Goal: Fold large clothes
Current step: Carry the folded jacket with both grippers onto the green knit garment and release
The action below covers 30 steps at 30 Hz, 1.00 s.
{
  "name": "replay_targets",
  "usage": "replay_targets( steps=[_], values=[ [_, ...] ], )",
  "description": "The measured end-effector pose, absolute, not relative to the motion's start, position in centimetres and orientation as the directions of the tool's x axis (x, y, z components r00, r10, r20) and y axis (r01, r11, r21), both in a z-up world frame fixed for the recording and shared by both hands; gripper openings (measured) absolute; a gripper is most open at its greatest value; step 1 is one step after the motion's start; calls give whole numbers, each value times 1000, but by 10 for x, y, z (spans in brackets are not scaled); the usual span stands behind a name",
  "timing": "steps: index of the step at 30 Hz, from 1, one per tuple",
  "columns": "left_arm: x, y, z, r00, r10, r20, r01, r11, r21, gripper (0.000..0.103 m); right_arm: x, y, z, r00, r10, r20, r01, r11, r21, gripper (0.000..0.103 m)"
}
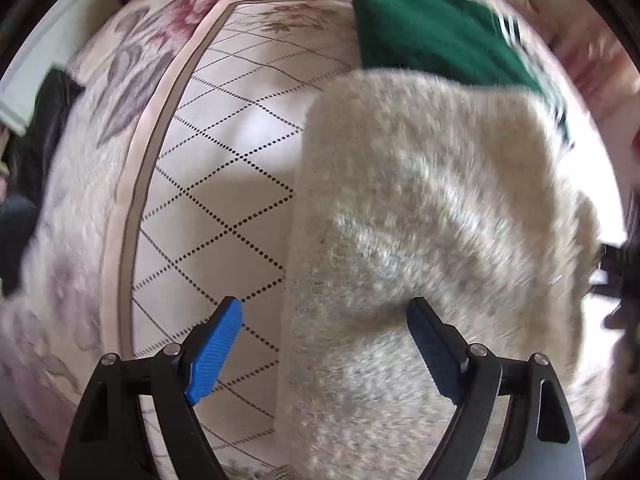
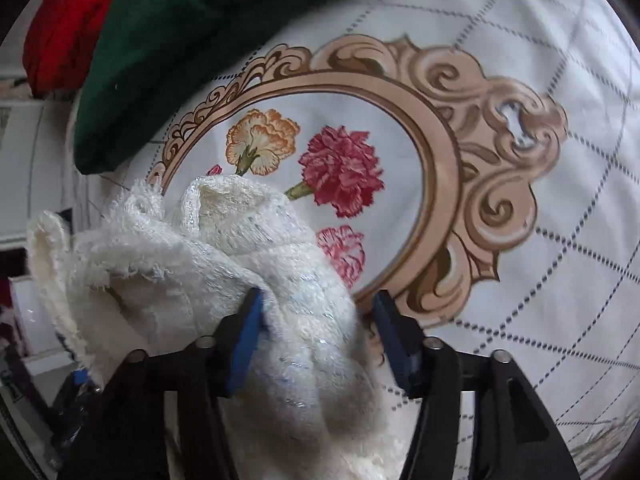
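A fluffy cream knit garment [image 1: 420,216] lies on the patterned bedsheet [image 1: 224,152], its straight left edge running down the middle of the left wrist view. My left gripper [image 1: 324,308] is open above that edge, its right finger over the fabric, its left finger over the sheet. In the right wrist view the cream garment [image 2: 240,248] is bunched and draped between the fingers of my right gripper [image 2: 316,308], whose jaws stand partly apart with fabric between them.
A green garment [image 1: 424,28] with white stripes lies beyond the cream one, and shows in the right wrist view [image 2: 168,48]. A red cloth [image 2: 68,28] sits behind it. The sheet has a floral medallion [image 2: 340,168]. Dark items lie off the bed's left side [image 1: 36,128].
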<state>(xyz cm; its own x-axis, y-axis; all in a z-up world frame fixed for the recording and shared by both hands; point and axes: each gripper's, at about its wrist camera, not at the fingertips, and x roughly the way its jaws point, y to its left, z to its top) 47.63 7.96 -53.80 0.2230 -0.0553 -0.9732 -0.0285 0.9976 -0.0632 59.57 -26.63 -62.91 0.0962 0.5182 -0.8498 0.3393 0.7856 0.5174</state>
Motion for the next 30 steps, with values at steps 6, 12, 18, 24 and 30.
replay_targets(
  steps=[6,12,18,24,30],
  values=[
    [490,119,-570,177,-276,-945,-139,943,-302,85,557,-279,-656,126,693,-710,337,644,687,88],
    [508,132,-607,146,-512,-846,-154,833,-531,88,571,-243,-671,65,790,-610,248,579,777,103],
    [510,117,-602,222,-569,-792,-75,800,-595,82,594,-209,-678,39,814,-580,230,558,797,74],
    [504,99,-569,263,-532,-805,-7,833,-554,66,593,-218,-658,104,857,-505,280,462,842,39],
    [503,87,-541,271,-495,-825,23,860,-509,66,587,-226,-634,126,873,-472,288,423,859,38]
  ],
)
